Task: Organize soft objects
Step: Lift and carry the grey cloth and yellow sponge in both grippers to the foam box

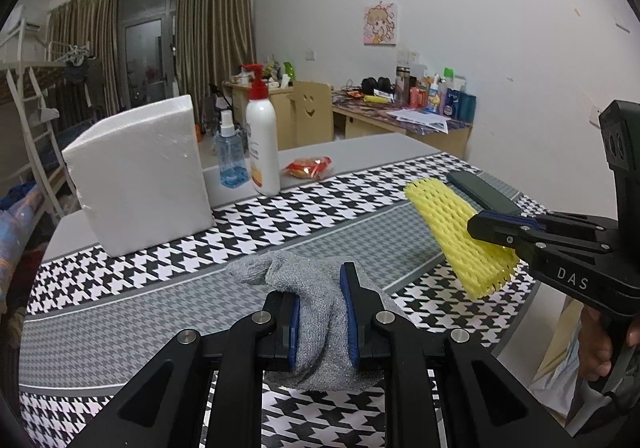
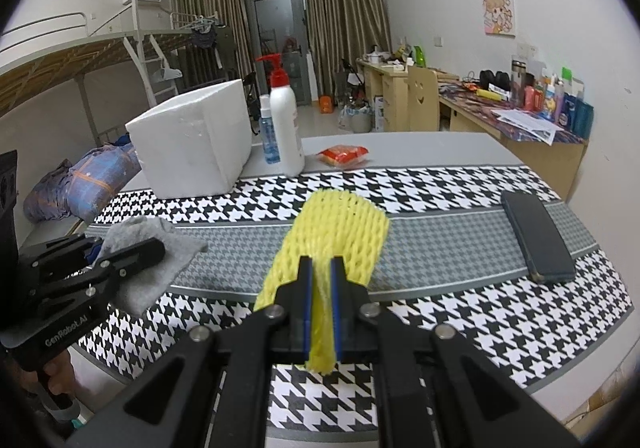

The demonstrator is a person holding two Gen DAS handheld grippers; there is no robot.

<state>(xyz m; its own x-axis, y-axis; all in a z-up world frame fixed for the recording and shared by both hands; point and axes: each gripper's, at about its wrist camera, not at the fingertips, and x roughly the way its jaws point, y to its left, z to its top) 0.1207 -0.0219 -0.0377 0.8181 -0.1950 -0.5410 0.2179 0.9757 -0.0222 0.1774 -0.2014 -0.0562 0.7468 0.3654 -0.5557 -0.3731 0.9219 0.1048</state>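
Plainly, the left gripper point(image 1: 323, 312) was clamped on a grey knitted glove point(image 1: 316, 300), its blue pads pressing into the fabric from both sides and holding it above the houndstooth tablecloth point(image 1: 160, 268). "GenRobot.AI" was printed in white on that gripper's body, seen from the right wrist view. The right gripper point(image 2: 321, 304) was closed tight on a yellow foam fruit net point(image 2: 340, 232), squeezing one end thin while the rest fanned out in front, clear of the cloth. From the left wrist view its side read "DAS". Beyond both, a white foam box point(image 1: 140, 176) stood on the table, with a white pump bottle point(image 1: 262, 144) and a blue spray bottle point(image 1: 230, 156) just beside it. A red snack packet point(image 1: 310, 167) lay near them, its print too blurred to read. A dark phone point(image 2: 538, 240) lay flat, well to the right.
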